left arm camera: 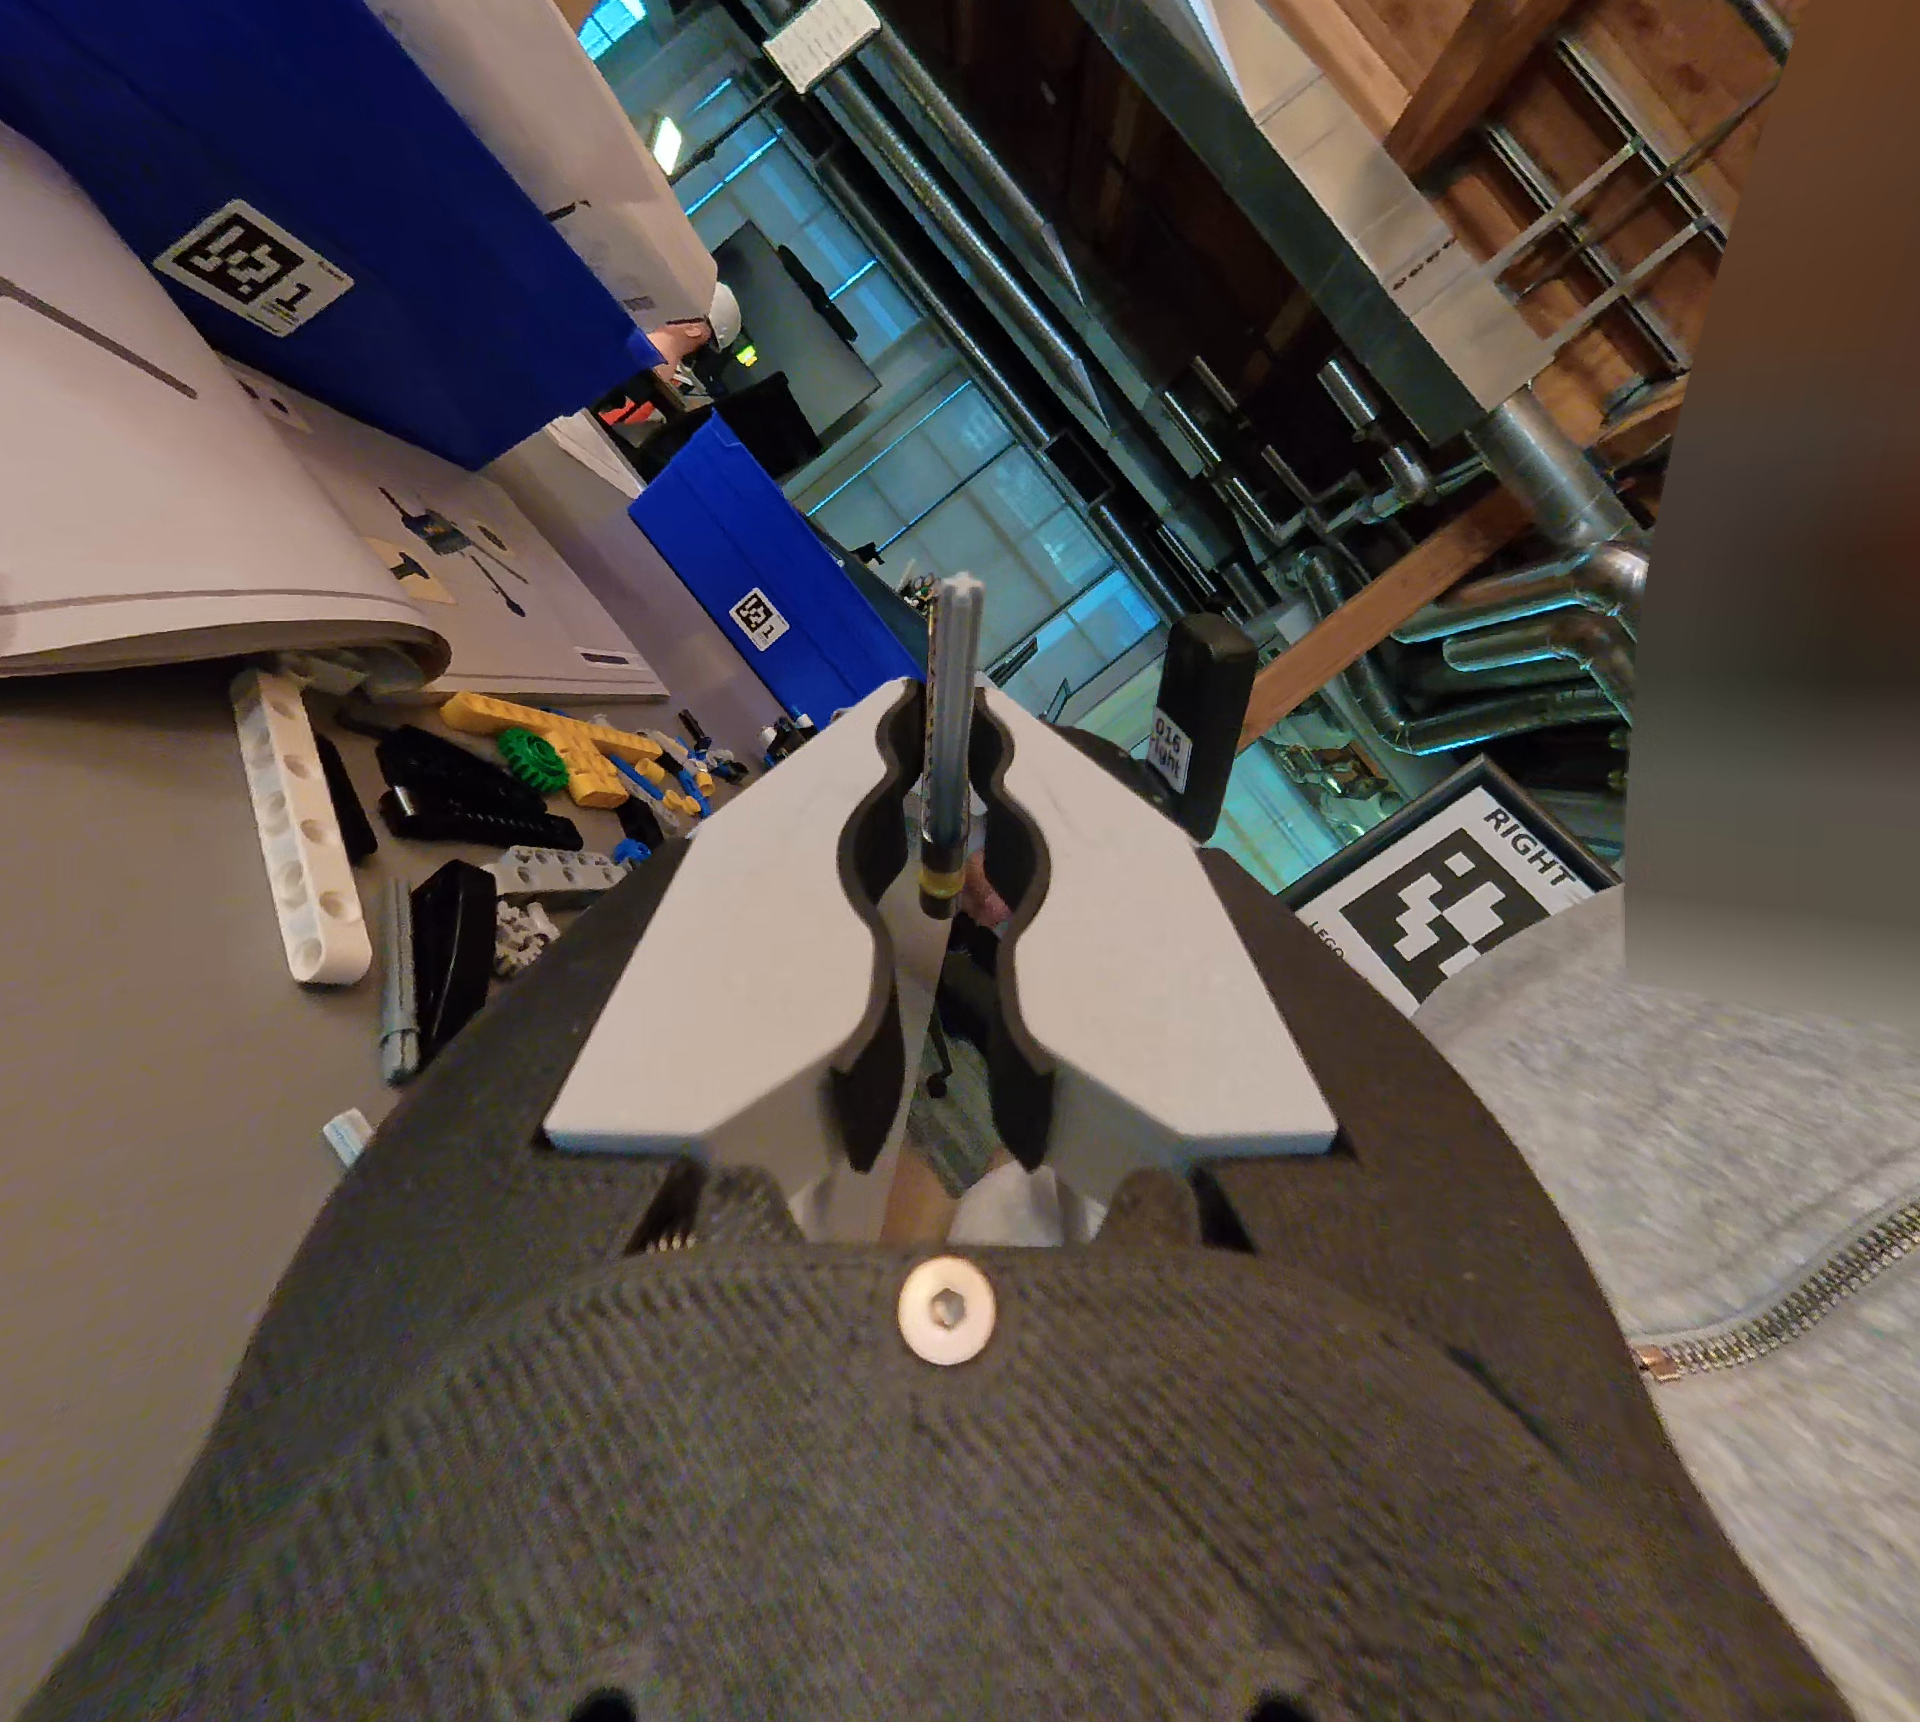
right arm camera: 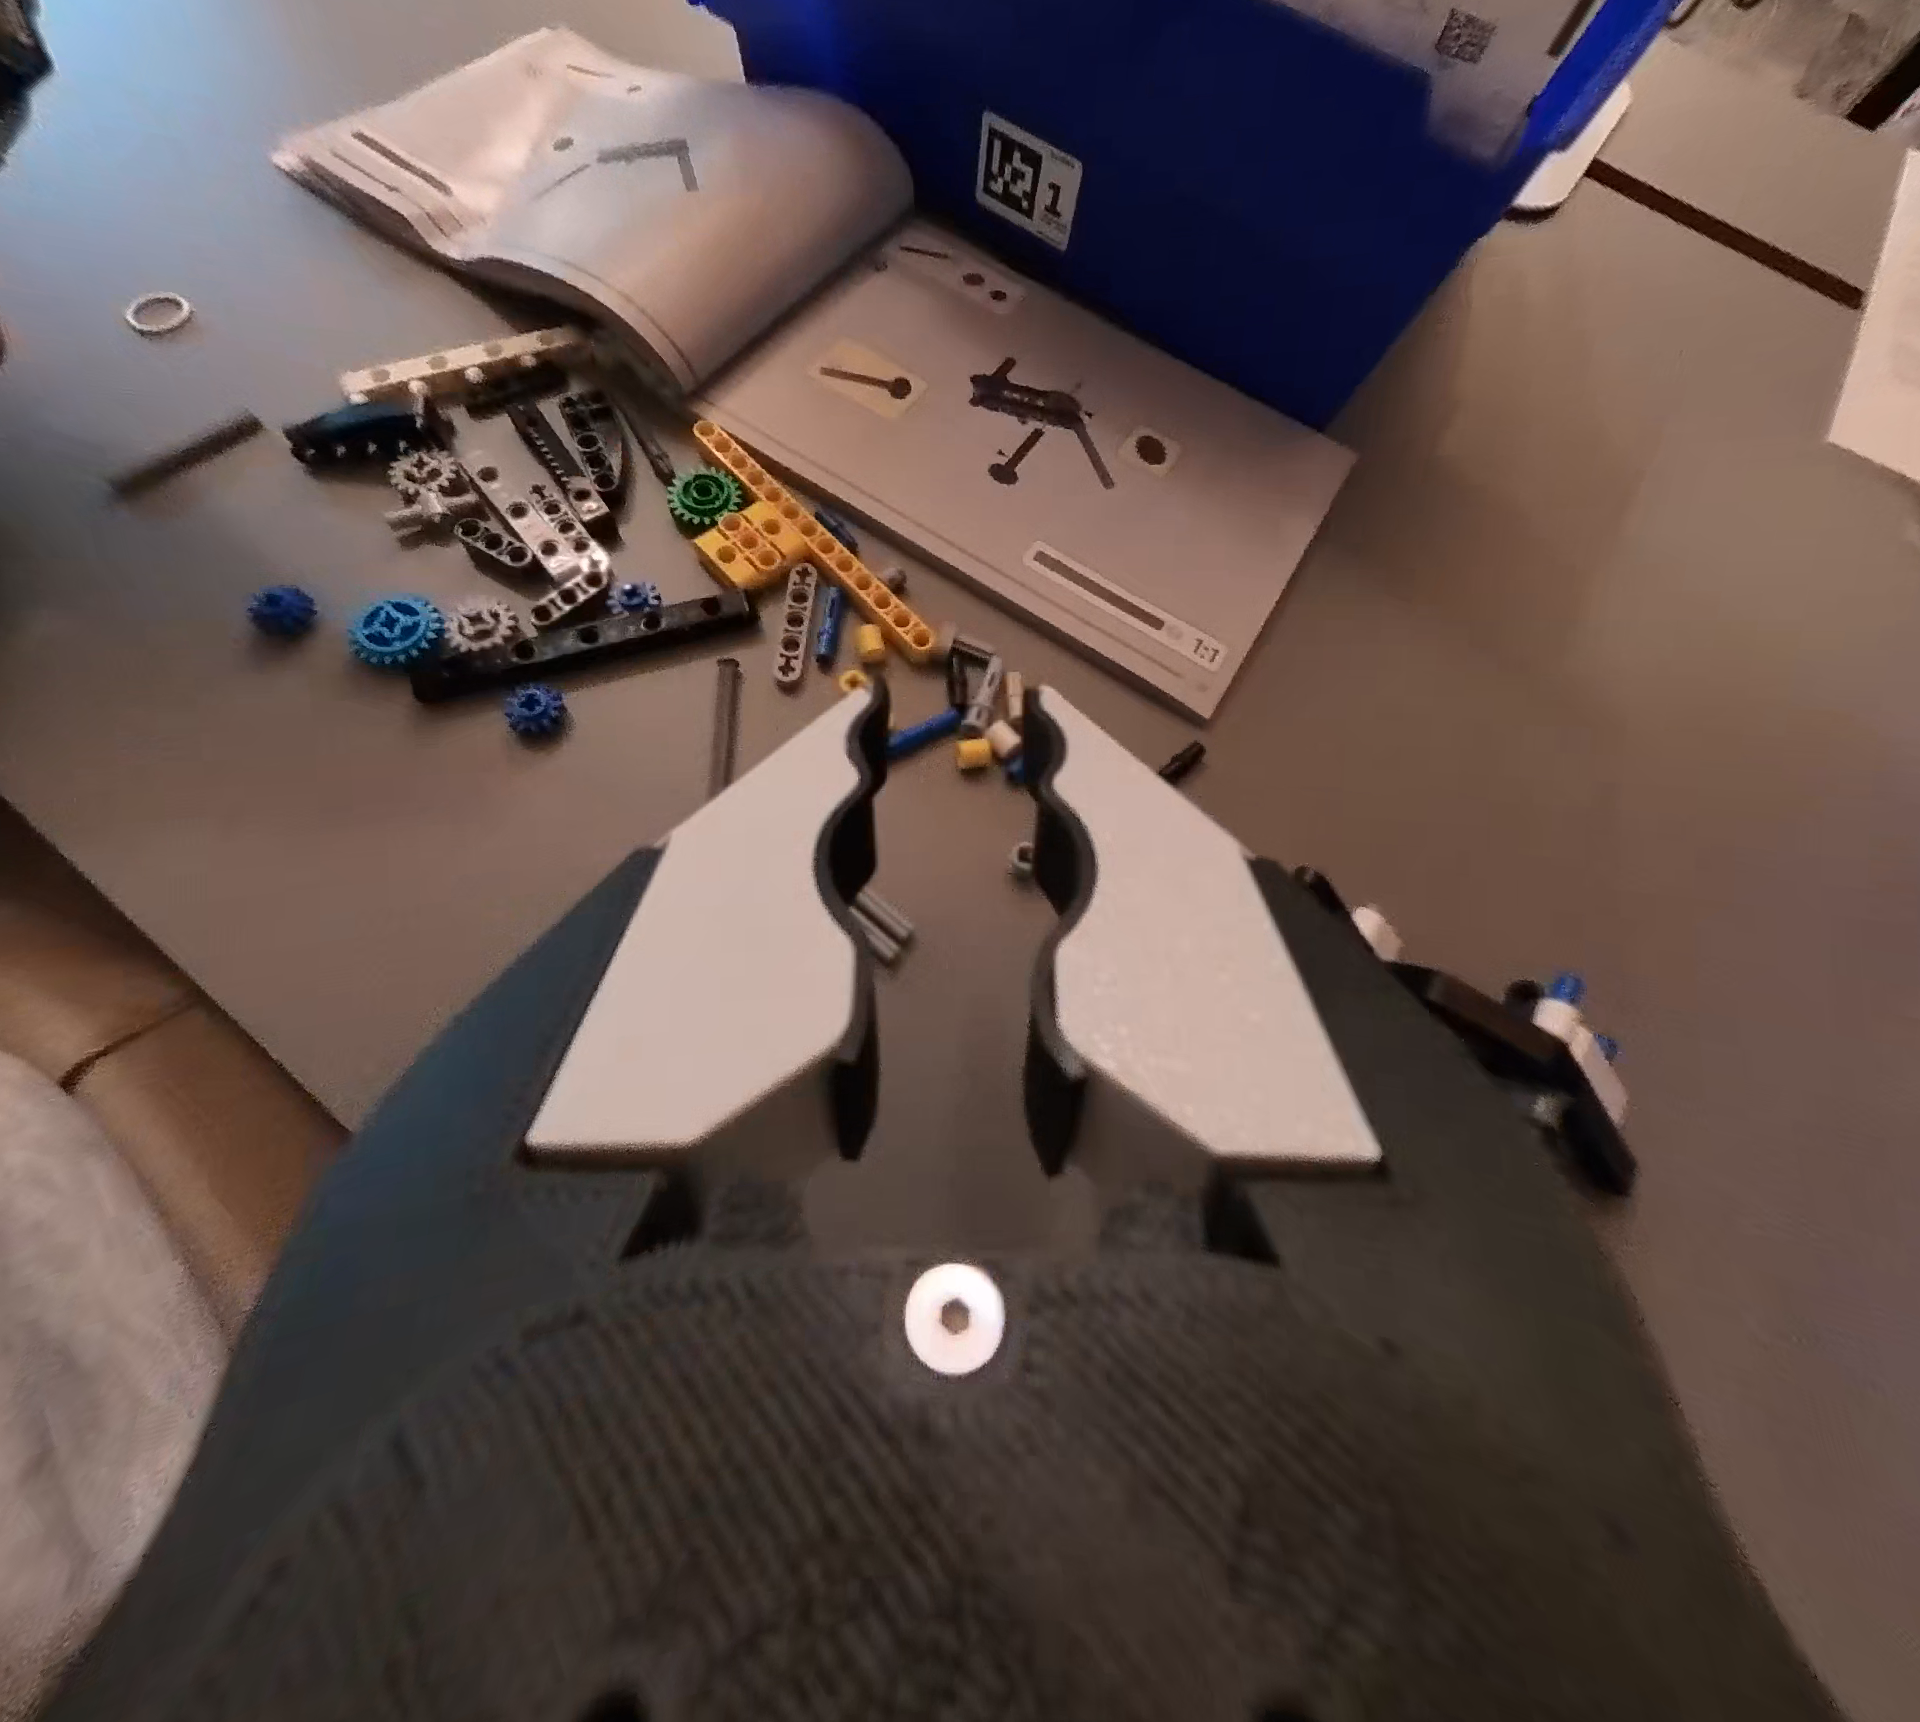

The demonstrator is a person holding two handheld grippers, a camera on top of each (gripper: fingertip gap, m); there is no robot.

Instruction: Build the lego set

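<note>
Our left gripper (left arm camera: 951,716) clamps a slim grey cross-section plastic axle (left arm camera: 954,696), raised off the desk. Our right gripper (right arm camera: 954,716) hangs released over small loose pins (right arm camera: 971,732) beside the open instruction booklet (right arm camera: 1039,467).

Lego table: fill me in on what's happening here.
A person is building a Lego set with two handheld grippers. The left gripper is shut on a grey axle, lifted off the table and pointing upward. The right gripper is open and empty, hovering over small pins at the edge of the loose parts. Gears, beams and a yellow beam lie scattered beside the open instruction booklet and blue bin.
</note>
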